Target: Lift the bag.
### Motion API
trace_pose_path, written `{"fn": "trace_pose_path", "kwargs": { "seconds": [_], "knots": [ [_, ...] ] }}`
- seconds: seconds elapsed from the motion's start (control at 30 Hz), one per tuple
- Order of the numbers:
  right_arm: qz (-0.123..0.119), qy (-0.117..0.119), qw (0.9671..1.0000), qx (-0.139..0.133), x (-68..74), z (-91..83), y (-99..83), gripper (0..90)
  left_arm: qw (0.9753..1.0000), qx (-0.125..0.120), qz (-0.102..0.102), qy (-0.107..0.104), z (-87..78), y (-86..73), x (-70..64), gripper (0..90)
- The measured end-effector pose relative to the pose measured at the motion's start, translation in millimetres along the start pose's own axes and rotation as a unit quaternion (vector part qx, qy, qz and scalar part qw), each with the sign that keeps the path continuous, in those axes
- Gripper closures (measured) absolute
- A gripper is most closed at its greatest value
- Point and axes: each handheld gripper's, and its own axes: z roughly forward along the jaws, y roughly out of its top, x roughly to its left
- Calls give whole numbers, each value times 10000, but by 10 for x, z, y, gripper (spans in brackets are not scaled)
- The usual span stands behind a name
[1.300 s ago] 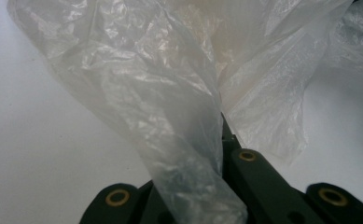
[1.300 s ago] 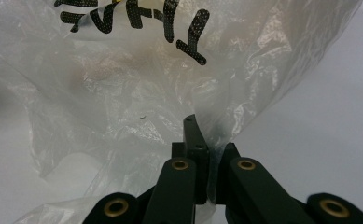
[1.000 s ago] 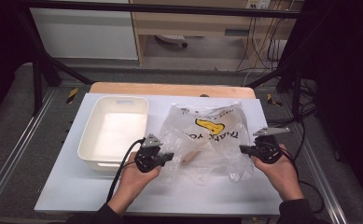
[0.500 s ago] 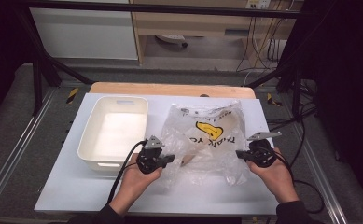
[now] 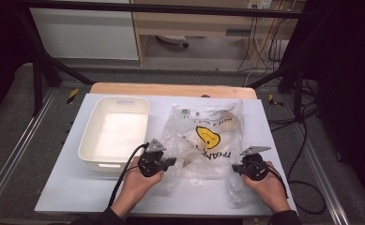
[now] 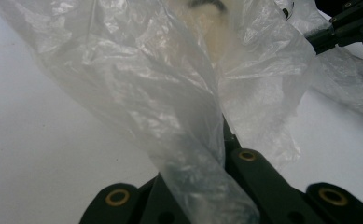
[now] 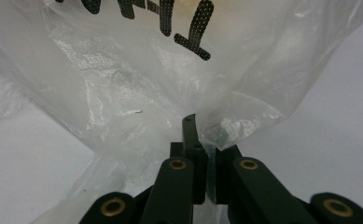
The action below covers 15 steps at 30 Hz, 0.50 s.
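In the high view, a clear plastic bag printed with a yellow smiley face is seen lying flat on the white table, just right of the white plastic bin; its near edge is held at the left corner by the left gripper and at the right by the right gripper. In the left gripper view, crinkled film is pinched between closed jaws. In the right gripper view, the jaws are clamped on a fold below black lettering. The mouth is best opened by both grips being drawn apart evenly, so thin film is not torn.
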Motion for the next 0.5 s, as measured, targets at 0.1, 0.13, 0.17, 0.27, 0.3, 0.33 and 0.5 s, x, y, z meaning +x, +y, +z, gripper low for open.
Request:
{"fn": "trace_pose_path", "kwargs": {
  "seconds": [0.1,0.13,0.17,0.27,0.3,0.33,0.5],
  "knots": [
    [20,-72,9999,-92,4,-17,-2,670,10000,-6,13,-2,-5,0,0,900],
    [60,-78,9999,-95,2,-15,-5,593,10000,-1,15,2,-5,-1,1,900],
    [91,-57,9999,-95,-2,-8,-12,527,10000,1,14,5,-5,-3,2,900],
    [91,-140,9998,-129,-5,11,-44,370,10000,2,23,14,-12,-6,-2,900],
    [92,-118,9998,-143,-2,17,-52,329,10000,0,32,14,-15,-7,-2,900],
    [98,-130,9997,-195,10,24,-61,270,10000,-1,34,20,-16,-6,-2,900],
    [-10,-47,9999,-153,45,91,-57,182,10000,-6,15,26,-14,-8,7,899]
  ]
}}
